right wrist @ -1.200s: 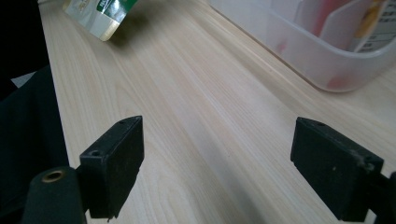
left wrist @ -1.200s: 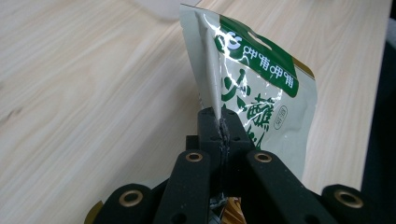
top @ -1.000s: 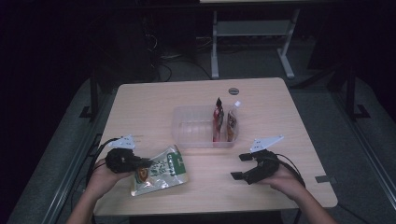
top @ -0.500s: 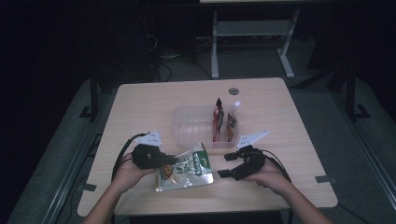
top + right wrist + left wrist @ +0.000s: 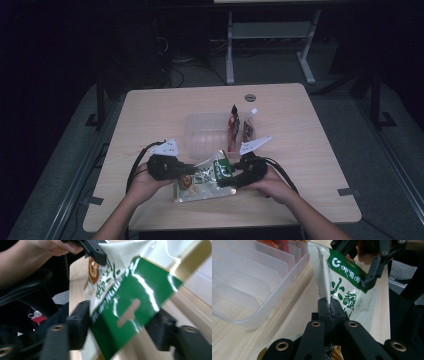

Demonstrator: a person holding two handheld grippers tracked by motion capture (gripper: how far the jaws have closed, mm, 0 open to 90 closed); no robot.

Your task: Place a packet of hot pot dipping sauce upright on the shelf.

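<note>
A green and white snack packet [image 5: 205,180] is held over the table's front, just before the clear divided bin [image 5: 205,132]. My left gripper [image 5: 187,170] is shut on the packet's white side seam [image 5: 325,277], its jaws [image 5: 330,306] pinched together on it. My right gripper [image 5: 227,177] is at the packet's green top strip [image 5: 130,297]. Its jaws have just been closing and stand either side of that strip [image 5: 120,327], still apart, and I see no pad pressing on it. From the left gripper view, the right gripper [image 5: 357,260] straddles the packet's top corner.
Two slim packets, one red [image 5: 233,130] and one pale [image 5: 248,127], stand upright in the bin's right-hand slots. The bin's other slots [image 5: 249,290] hold nothing. The wooden table [image 5: 310,150] has bare room to the right and behind. A dark floor surrounds it.
Both hands moved in toward the table's middle. The packet came right with the left gripper and now tilts up. The right gripper reached its green top and its jaws narrowed.
</note>
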